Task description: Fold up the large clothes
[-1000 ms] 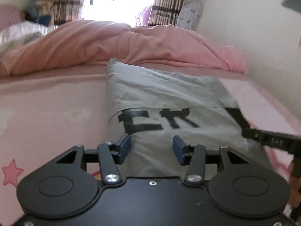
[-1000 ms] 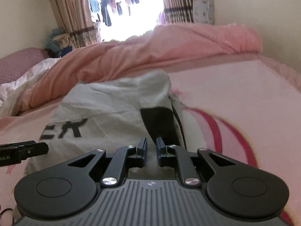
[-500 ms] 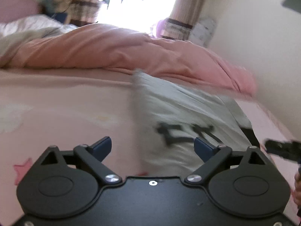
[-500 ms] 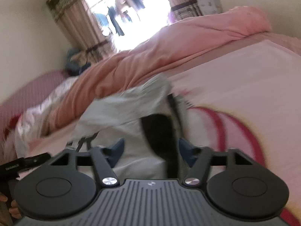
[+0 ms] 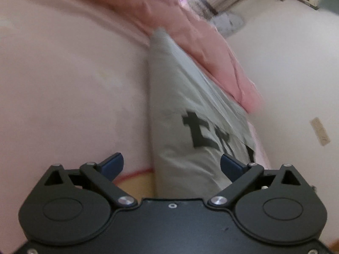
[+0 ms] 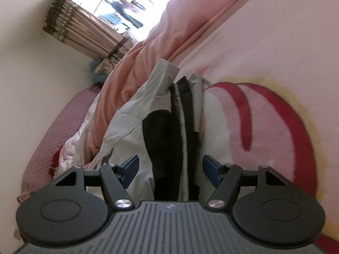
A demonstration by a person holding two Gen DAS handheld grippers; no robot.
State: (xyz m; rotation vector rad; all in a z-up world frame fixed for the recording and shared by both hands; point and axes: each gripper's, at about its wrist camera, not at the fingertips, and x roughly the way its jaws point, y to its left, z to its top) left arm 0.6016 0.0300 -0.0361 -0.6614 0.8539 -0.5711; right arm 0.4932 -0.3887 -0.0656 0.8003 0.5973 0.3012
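A grey garment [image 5: 182, 97] with black letters lies folded on the pink bed sheet [image 5: 70, 84]. Its left edge runs between the fingers of my left gripper [image 5: 171, 165]. The jaws are opening wide, and the blue pads [image 5: 113, 162] do not touch the cloth. In the right wrist view the same garment [image 6: 127, 114] shows its right side with a black panel and layered edges. My right gripper [image 6: 170, 167] stands open over that side, with cloth between the fingers but clear of the pads.
A crumpled pink duvet [image 5: 190, 31] lies along the far edge of the garment. A wall [image 5: 292, 63] stands to the right of the bed. A purple cushion [image 6: 53, 131], striped curtain [image 6: 84, 33] and bright window [image 6: 127, 2] are beyond.
Both grippers went from nearly closed to wide open. Both views have rolled and dropped closer to the garment, the left one shifting to its left edge, the right one staying over its black right side.
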